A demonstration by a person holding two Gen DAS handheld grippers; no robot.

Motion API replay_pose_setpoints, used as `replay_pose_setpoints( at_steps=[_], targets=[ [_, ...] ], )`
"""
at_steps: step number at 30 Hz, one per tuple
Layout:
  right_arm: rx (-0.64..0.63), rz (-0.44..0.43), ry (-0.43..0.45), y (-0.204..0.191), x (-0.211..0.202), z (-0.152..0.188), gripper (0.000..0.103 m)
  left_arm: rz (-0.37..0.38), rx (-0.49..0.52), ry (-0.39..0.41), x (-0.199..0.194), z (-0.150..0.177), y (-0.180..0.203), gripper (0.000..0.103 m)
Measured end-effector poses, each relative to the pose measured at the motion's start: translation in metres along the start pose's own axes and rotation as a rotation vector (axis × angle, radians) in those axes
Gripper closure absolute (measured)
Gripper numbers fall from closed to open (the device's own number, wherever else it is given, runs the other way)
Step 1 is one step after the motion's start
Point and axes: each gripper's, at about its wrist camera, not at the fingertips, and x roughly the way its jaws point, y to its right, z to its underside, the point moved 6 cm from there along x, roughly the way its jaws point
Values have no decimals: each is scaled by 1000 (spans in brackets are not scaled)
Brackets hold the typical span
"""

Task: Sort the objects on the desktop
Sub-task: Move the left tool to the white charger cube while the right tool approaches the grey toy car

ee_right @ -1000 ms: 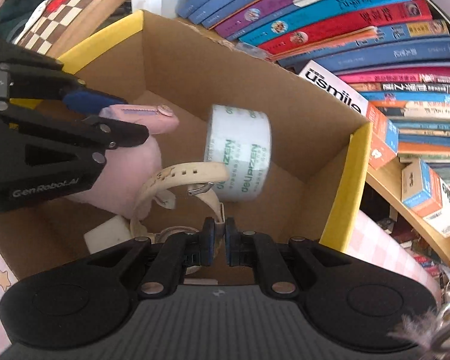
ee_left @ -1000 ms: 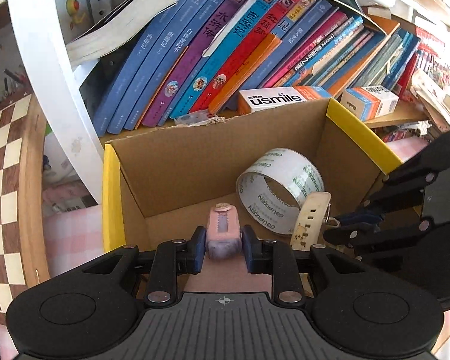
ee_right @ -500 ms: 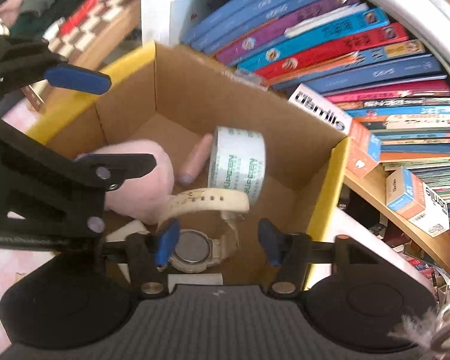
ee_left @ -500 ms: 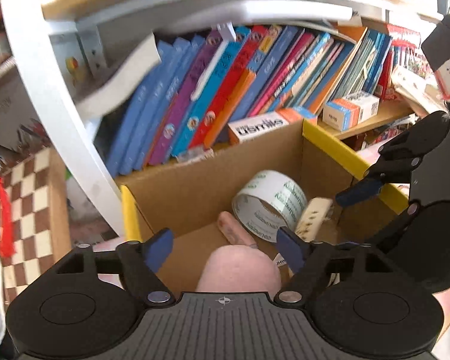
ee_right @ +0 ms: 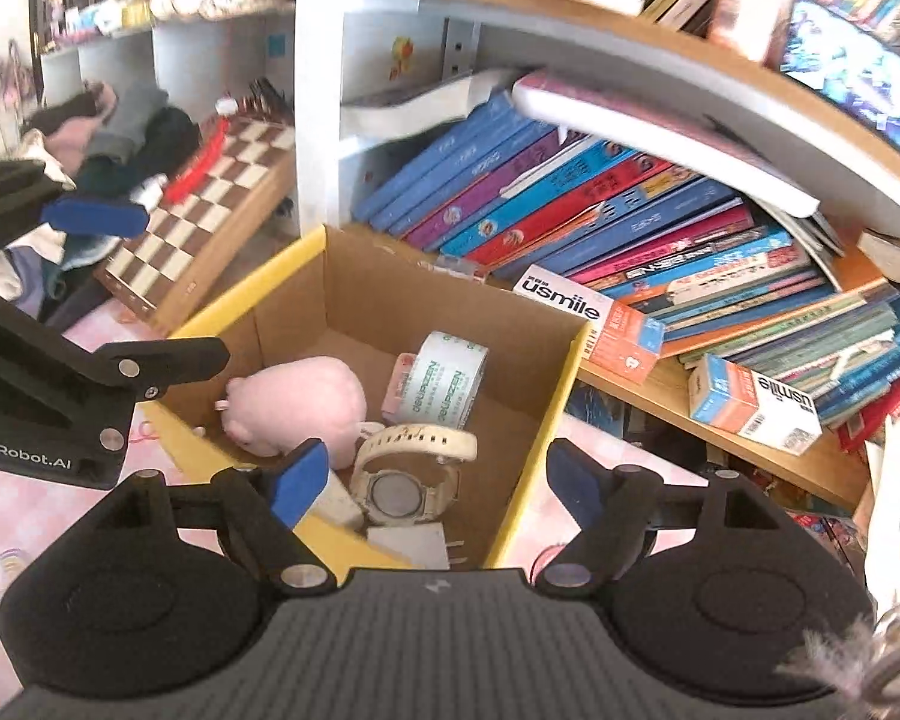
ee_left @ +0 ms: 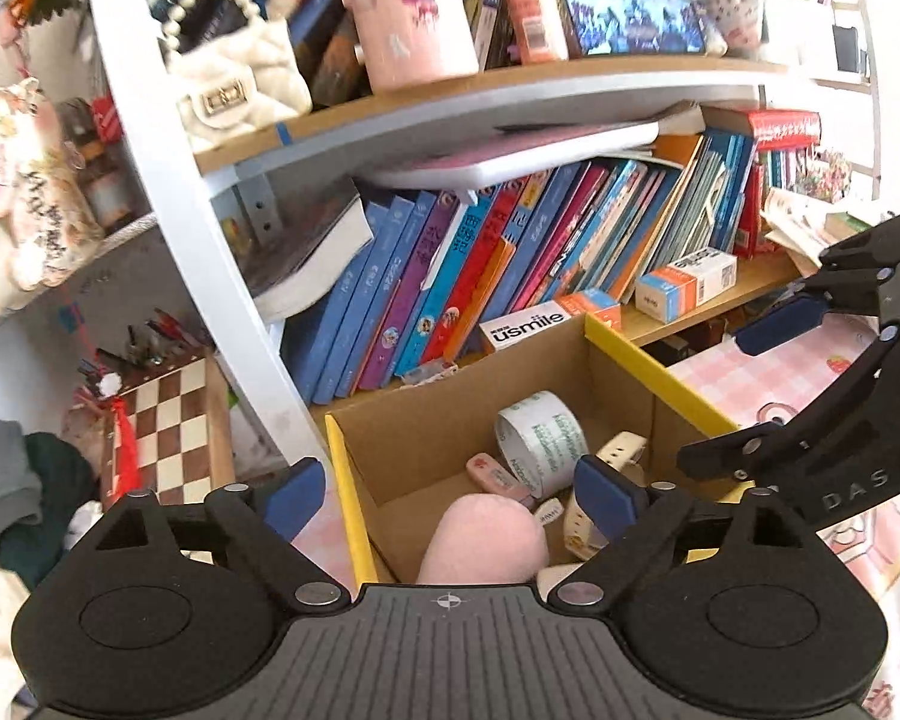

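1. Slanted row of books [ee_left: 486,276] on the shelf, ahead of the tool.
2. Chessboard [ee_left: 162,426]: ahead-left, leaning.
3. White quilted handbag [ee_left: 234,84]: upper shelf, above-left.
4. "usmile" carton [ee_right: 582,312]: ahead, before the books.

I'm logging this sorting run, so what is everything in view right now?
cardboard box: 1, brown with yellow rim, below the bookshelf
tape roll: 1, white with green print, in the box
plush toy: 1, pink, in the box
watch: 1, cream, in the box
pink stick: 1, pink, beside the tape roll
books: many, mostly blue, shelf behind the box
chessboard: 1, brown and white, left of the shelf
left gripper: 1, black, open
right gripper: 1, black, open
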Motion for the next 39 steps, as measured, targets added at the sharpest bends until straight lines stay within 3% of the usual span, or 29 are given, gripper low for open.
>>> replay_pose_setpoints(
  at_steps=[10,17,21,31,39],
  targets=[
    [37,15,5,-4,-47,56,22,-21,-61,-23,-38,27,21,7],
    [97,11,-32,-7,-53,102,22,-15,-202,-76,-48,63,31,7],
    [134,1,-69,-10,-50,127,22,-25,-233,-118,-48,86,38,7],
    [196,-37,-104,-20,-57,156,22,-21,-245,-163,-59,116,46,7],
    [258,42,-128,-22,-67,179,22,50,-186,-151,-55,121,51,7]
  ],
)
